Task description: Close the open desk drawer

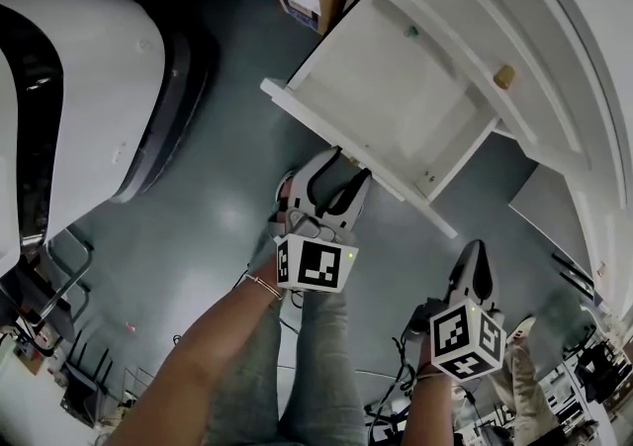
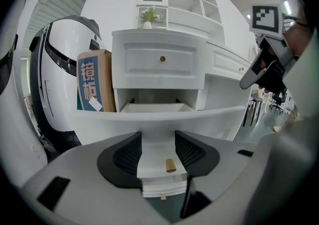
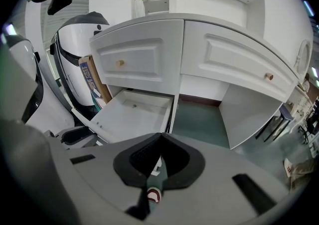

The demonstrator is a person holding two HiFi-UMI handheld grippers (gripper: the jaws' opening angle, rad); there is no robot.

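The white desk's lower drawer stands pulled far out, almost empty inside. Its front panel faces me. My left gripper is at that front panel. In the left gripper view the drawer's small brass knob lies between the dark pads of the left gripper, and neither pad touches it: the jaws are open. My right gripper hangs lower right, off the drawer, over the floor. In the right gripper view the right gripper has its tips together, and the open drawer lies ahead to the left.
A closed upper drawer with a brass knob sits above the open one. A cardboard box stands left of the desk, beside a large white machine. The person's legs stand on grey-green floor. The kneehole opens to the drawer's right.
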